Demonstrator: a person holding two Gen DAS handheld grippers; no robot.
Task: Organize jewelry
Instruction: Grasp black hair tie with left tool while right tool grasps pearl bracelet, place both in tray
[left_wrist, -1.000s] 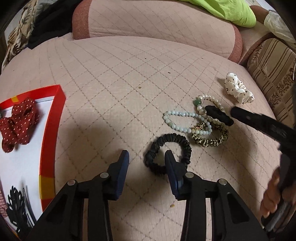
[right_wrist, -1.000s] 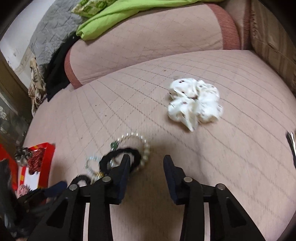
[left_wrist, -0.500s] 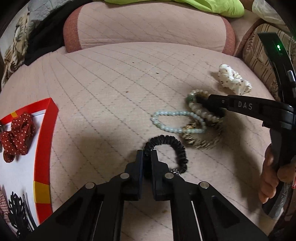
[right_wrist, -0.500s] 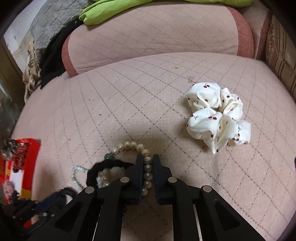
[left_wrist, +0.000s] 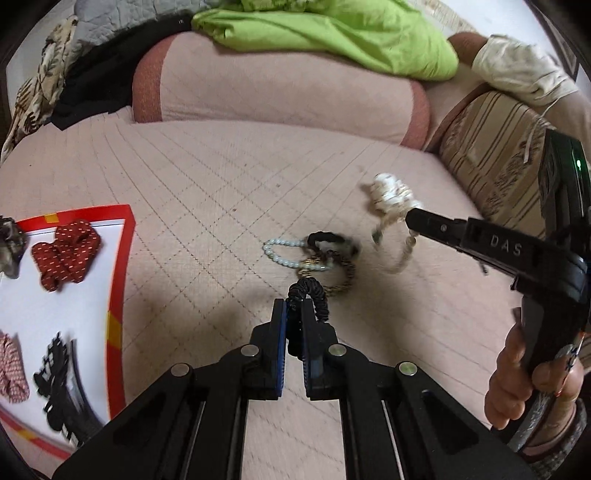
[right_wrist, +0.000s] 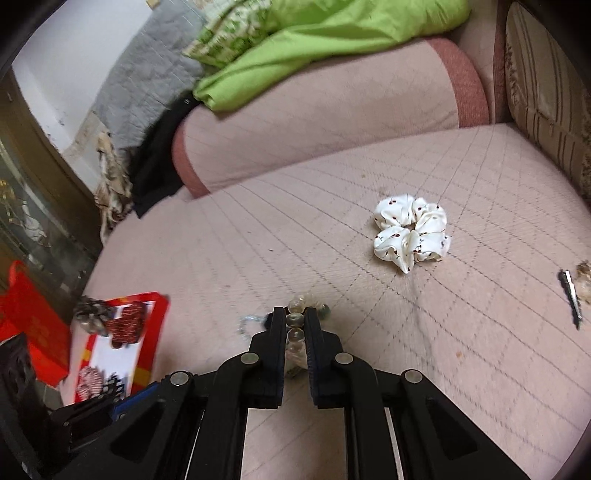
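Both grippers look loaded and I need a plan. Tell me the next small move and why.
Probably carry the black hair tie, pinched in the left gripper, over to the red-rimmed tray, where other hair ties already lie. The right gripper grips the pearl bracelet and can follow.

The pearl bracelet (left_wrist: 400, 254) swinging from the right gripper (left_wrist: 408, 219) is a smear in the left wrist view, beads impossible to count; the white scrunchie (left_wrist: 389, 194) behind it is blurred too; the red-rimmed tray (left_wrist: 120, 266) runs off the left edge, its black comb-like piece (left_wrist: 61, 380) too streaked to name; in the right wrist view, the pale blue bracelet (right_wrist: 245, 325) is a faint smudge half behind the left finger.
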